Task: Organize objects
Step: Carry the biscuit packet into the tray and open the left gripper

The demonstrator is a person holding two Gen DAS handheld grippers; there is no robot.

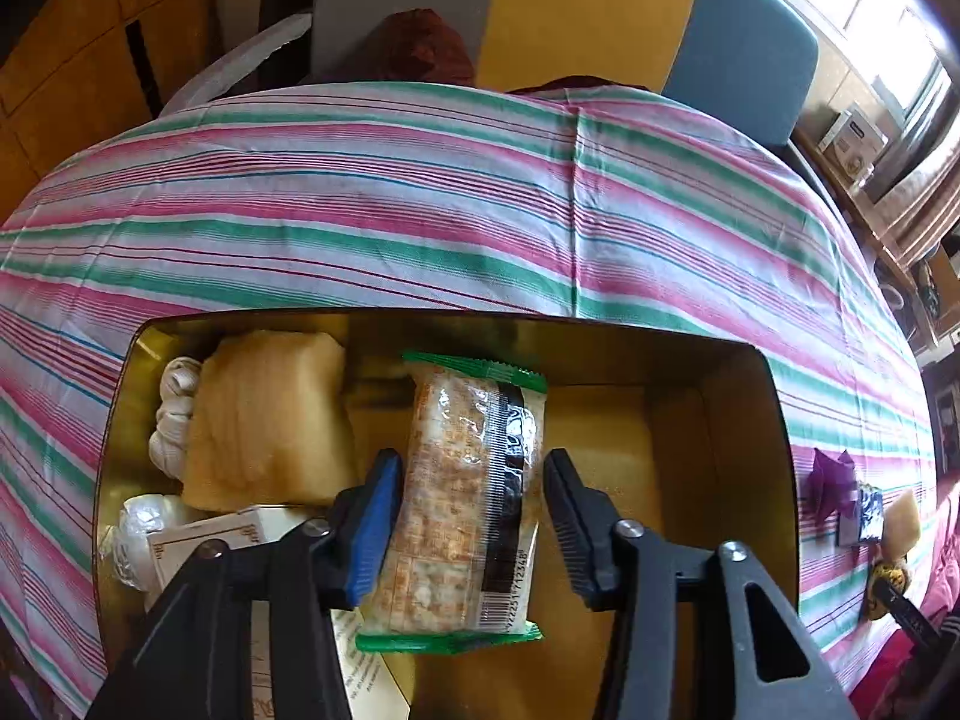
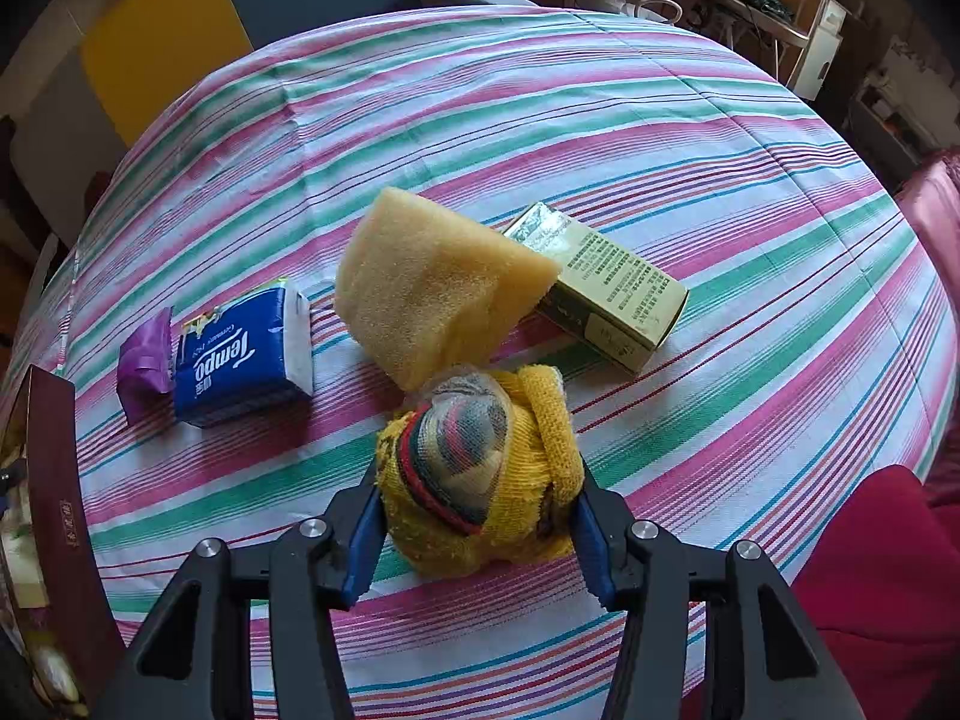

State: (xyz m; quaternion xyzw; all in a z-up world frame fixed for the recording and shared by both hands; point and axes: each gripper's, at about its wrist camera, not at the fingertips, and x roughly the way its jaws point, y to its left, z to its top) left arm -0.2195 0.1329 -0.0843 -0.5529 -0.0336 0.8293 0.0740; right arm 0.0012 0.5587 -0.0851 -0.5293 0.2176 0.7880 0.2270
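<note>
While lowering the cracker packet (image 1: 474, 498) into the gold tin (image 1: 750, 420), spread the left gripper (image 1: 474, 516) wider, jaws parted, blue pad touching. Right of the tin, right gripper (image 2: 480, 522) angled down, clamped on the yellow sock bundle (image 2: 480, 480) beside the sponge (image 2: 432, 294)

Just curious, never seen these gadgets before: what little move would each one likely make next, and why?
Probably the right gripper lifts the yellow sock bundle toward the gold box; its fingers already pinch it. The left gripper looks open around the cracker packet, apparently lying in that box, so it should back away.
</note>
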